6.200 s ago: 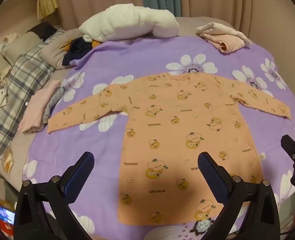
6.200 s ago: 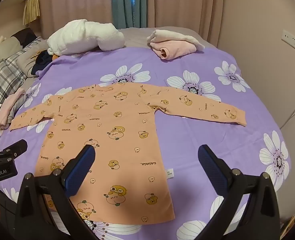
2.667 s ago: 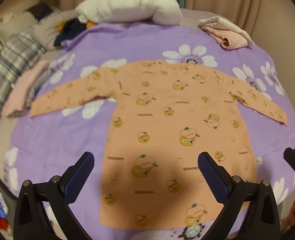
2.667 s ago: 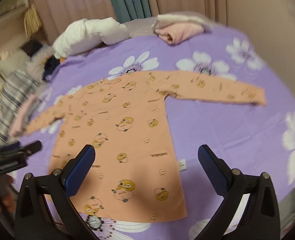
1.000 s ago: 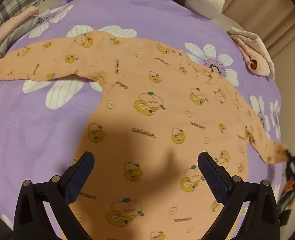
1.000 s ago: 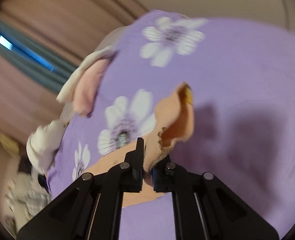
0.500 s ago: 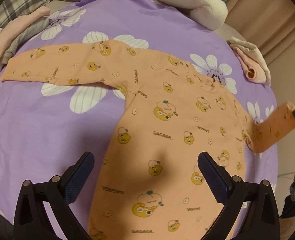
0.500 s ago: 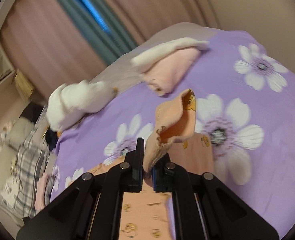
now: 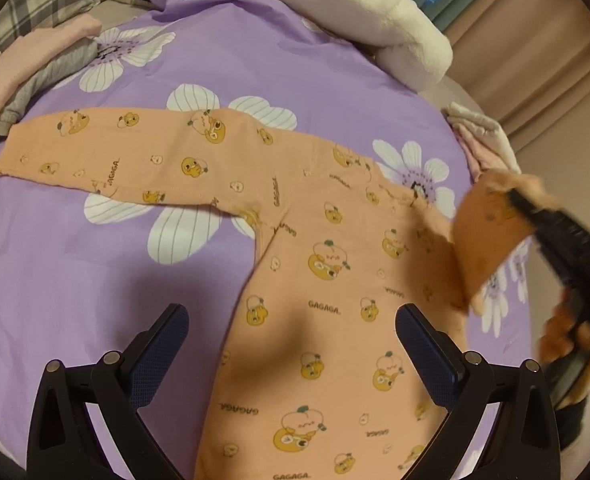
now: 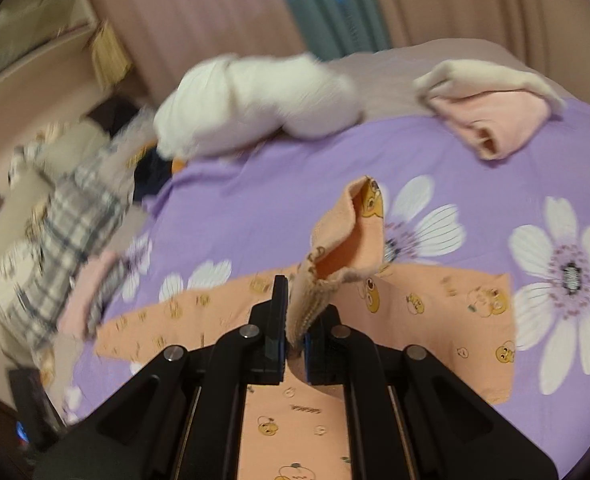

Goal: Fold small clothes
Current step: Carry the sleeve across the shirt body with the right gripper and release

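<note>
While the orange long-sleeved shirt point(image 9: 315, 264) lies flat on the purple flowered bedsheet point(image 9: 95, 280), the right hand-held gripper point(image 10: 295, 334) pinches its sleeve cuff point(image 10: 347, 240) aloft — the left hand-held gripper point(image 9: 291, 344) hovers wide, empty, above the body.

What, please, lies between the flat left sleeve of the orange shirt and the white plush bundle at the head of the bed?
Only bare purple flowered bedsheet between the sleeve and the bundle, in the left wrist view.

Dim room: pink curtains point(image 10: 223, 20), teal curtain point(image 10: 327, 4), purple flowered bedsheet point(image 10: 255, 208), shelf point(image 10: 35, 52).
</note>
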Motion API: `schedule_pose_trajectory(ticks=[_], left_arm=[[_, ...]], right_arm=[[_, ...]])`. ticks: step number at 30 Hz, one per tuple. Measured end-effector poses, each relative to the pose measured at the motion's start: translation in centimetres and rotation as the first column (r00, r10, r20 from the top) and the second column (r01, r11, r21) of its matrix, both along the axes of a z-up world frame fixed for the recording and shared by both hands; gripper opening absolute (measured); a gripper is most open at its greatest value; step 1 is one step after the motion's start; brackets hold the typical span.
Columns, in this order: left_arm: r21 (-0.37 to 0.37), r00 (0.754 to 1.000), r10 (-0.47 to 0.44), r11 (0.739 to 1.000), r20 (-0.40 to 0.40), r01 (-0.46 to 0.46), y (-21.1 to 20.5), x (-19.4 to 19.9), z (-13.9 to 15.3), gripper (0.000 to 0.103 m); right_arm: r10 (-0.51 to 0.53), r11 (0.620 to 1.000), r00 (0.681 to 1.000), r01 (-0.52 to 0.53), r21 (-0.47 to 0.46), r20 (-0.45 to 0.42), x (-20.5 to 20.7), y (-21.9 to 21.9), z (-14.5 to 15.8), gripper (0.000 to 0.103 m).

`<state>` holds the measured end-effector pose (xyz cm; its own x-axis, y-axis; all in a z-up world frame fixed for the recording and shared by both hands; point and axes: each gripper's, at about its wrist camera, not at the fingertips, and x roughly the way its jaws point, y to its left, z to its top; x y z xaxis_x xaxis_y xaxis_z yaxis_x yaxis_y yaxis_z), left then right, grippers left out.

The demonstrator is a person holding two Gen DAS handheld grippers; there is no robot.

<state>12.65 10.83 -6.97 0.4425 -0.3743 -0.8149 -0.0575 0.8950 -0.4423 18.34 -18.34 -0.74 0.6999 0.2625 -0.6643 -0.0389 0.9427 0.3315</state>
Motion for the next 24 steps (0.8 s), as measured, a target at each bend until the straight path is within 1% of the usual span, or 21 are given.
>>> schedule_pose_trajectory(ticks=[4,9,13,14,16,17,18,20,22,23,24], left_arm=[[-0.033,1.0,0.002,0.999,0.003,-0.002,0.6,1.0,-0.1,0.102],[-0.076,1.0,-0.003,0.997,0.001,0.003,0.9,2.0,-0.4,0.102],[-0.101,1.0,0.007,0.995,-0.009,-0.008,1.3,2.5,-0.7,0.102],[-0.111,1.0,0.01,0.994,-0.005,-0.011,1.5,2.7,-0.8,0.102],[-0.128,1.0,0.007,0.992,0.002,-0.007,1.6,3.1,-0.9,0.102],[-0.14,1.0,0.002,0.99,-0.002,-0.003,1.5,3.4,-1.1,0.102],[-0.15,1.0,-0.002,0.989,-0.006,0.001,1.5,3.6,-1.2,0.102],[-0.187,1.0,-0.022,0.982,-0.015,0.019,1.3,4.1,-1.5,0.102],[-0.229,0.999,-0.042,0.973,-0.03,0.034,0.7,4.7,-1.8,0.102],[-0.258,0.998,-0.059,0.965,-0.036,0.047,0.2,5.0,-2.1,0.102],[-0.271,0.997,-0.066,0.961,-0.038,0.053,-0.1,5.1,-2.1,0.102]], right_arm=[[0.085,0.994,0.994,-0.089,-0.057,-0.065,1.4,4.5,-3.1,0.007],[0.157,0.978,0.977,-0.174,-0.117,-0.142,2.5,9.2,-7.3,0.01],[0.197,0.96,0.962,-0.229,-0.164,-0.188,2.7,11.3,-10.1,0.011],[0.209,0.954,0.957,-0.245,-0.175,-0.2,2.8,11.9,-10.8,0.013],[0.225,0.944,0.951,-0.267,-0.196,-0.214,2.8,12.7,-11.7,0.023],[0.236,0.938,0.945,-0.282,-0.2,-0.226,2.9,13.0,-12.2,0.042],[0.242,0.938,0.942,-0.288,-0.194,-0.232,2.9,13.1,-12.4,0.054],[0.273,0.936,0.937,-0.311,-0.165,-0.217,2.4,12.8,-12.3,0.053],[0.29,0.943,0.939,-0.313,-0.114,-0.185,1.6,11.8,-11.5,0.055],[0.289,0.949,0.943,-0.305,-0.082,-0.166,1.1,11.0,-11.0,0.058],[0.284,0.954,0.947,-0.295,-0.057,-0.153,0.6,10.3,-10.7,0.061]])
